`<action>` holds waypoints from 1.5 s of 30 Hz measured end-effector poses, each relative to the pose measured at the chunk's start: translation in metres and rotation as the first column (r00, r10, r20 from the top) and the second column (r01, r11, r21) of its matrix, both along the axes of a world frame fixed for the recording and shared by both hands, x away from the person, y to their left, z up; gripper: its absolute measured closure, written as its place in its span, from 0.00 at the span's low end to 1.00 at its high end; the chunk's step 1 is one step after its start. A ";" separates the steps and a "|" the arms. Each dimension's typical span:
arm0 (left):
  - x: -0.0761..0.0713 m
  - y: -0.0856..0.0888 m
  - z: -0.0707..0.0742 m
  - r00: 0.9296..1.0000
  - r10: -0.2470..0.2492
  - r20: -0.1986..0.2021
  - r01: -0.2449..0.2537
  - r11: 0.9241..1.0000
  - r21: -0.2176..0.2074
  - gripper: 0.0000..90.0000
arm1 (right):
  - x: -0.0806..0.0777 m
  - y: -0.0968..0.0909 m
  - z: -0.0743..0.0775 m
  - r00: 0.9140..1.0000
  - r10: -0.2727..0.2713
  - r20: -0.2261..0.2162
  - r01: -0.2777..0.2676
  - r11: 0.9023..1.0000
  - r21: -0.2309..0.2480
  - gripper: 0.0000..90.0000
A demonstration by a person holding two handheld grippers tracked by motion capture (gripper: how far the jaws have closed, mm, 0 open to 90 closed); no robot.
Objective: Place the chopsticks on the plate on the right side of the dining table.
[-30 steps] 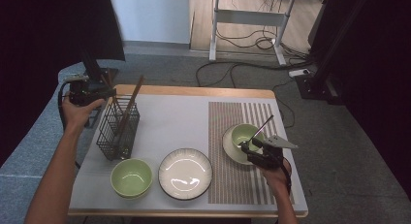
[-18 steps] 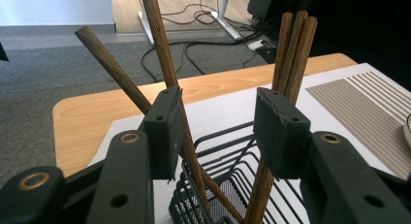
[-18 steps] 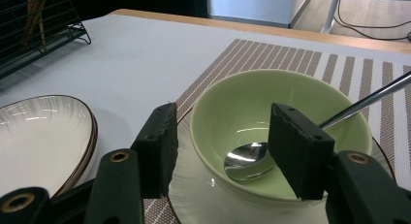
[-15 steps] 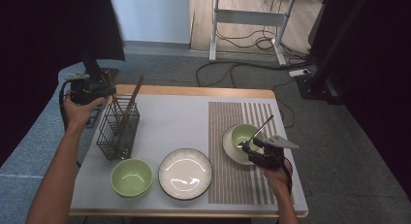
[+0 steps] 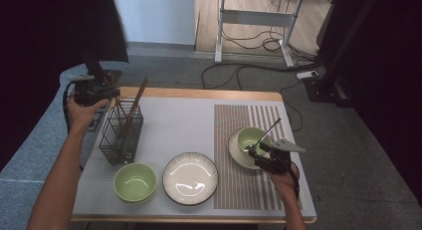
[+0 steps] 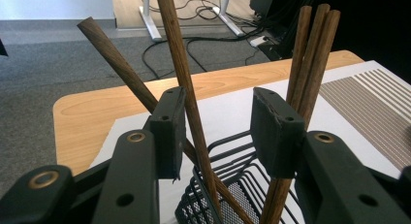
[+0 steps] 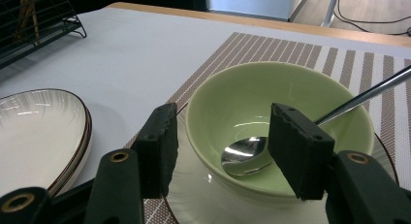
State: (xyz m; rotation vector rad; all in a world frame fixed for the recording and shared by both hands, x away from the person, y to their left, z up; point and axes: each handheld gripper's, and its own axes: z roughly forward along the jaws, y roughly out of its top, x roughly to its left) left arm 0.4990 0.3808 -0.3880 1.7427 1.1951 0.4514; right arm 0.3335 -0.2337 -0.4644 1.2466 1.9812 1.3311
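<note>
My left gripper is at the tops of the wooden chopsticks that stand in the black wire basket. Its jaws have just been closing and are still open. One chopstick rises between them close to the left pad, with a wide gap to the right pad. More chopsticks lean beside the right jaw. My right gripper is open at the near rim of the green bowl. That bowl sits on a small plate and has a metal spoon lying in it.
A second green bowl and a white ribbed plate stand near the front edge. A striped placemat covers the right half of the table. Bare wood runs along the far edge. Desk legs and cables lie on the floor beyond.
</note>
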 end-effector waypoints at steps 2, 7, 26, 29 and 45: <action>0.002 0.001 0.000 1.000 0.002 -0.001 -0.002 1.000 -0.002 0.65 | 0.000 0.000 0.000 1.000 0.001 -0.001 -0.001 1.000 0.000 0.49; 0.005 0.000 -0.003 1.000 0.016 0.001 -0.016 1.000 -0.011 0.71 | 0.000 -0.003 0.000 1.000 -0.006 -0.001 0.006 1.000 0.004 0.49; 0.009 -0.004 -0.004 0.999 0.046 -0.016 -0.045 0.999 0.021 0.89 | 0.000 -0.007 0.000 1.000 -0.018 0.003 0.018 1.000 0.008 0.49; 0.009 -0.003 -0.005 0.999 0.042 -0.021 -0.042 0.999 0.012 0.90 | 0.000 -0.007 0.000 1.000 -0.019 0.002 0.019 1.000 0.007 0.49; -0.006 0.000 0.009 1.000 0.001 0.022 0.000 1.000 -0.026 0.94 | 0.001 -0.007 0.000 1.000 -0.023 0.004 0.023 1.000 0.005 0.50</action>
